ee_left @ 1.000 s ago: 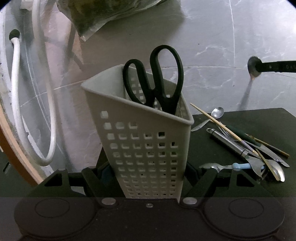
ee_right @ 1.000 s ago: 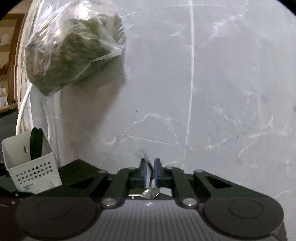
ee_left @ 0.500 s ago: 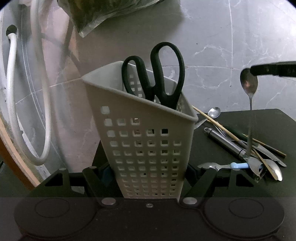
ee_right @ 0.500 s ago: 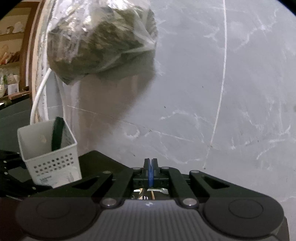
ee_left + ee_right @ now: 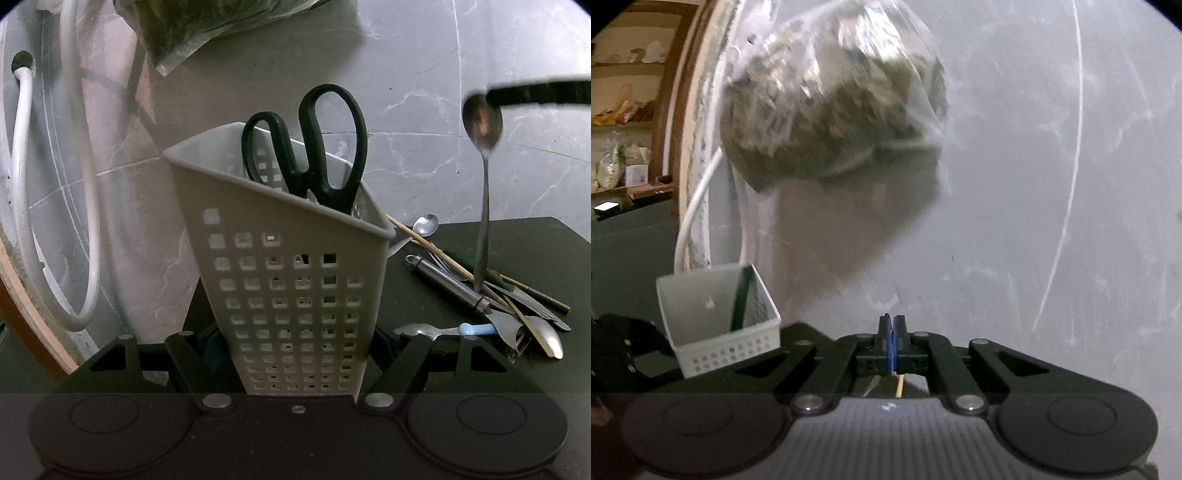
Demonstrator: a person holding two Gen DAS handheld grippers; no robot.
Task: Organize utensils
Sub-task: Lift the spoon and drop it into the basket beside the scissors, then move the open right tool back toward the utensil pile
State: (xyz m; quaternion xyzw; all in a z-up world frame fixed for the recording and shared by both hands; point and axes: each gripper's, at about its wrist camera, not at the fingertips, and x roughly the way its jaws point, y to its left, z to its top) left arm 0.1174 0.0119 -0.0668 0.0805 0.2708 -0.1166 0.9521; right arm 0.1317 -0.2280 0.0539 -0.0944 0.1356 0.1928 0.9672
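Now the whole move hangs on one gap: the spoon (image 5: pixel 483 173) dangles off to the right of the white perforated holder (image 5: pixel 284 280), and the holder's open mouth lies to its left and lower than the bowl. The right claw (image 5: pixel 891 345) is pinched tight on the spoon's bowl, so the spoon's long axis runs nearly straight up and down, bowl on top, handle tip pointing down at the heap of loose utensils (image 5: pixel 491 295) on the dark worktop (image 5: pixel 528 243). The left claw (image 5: pixel 295 384) is clamped around the foot of the holder, which leans slightly, with black scissors (image 5: pixel 317 155) standing handles-up inside. The right claw alone carries the spoon; I judge it must travel leftward over the rim and then lower it handle first, beside the scissors.
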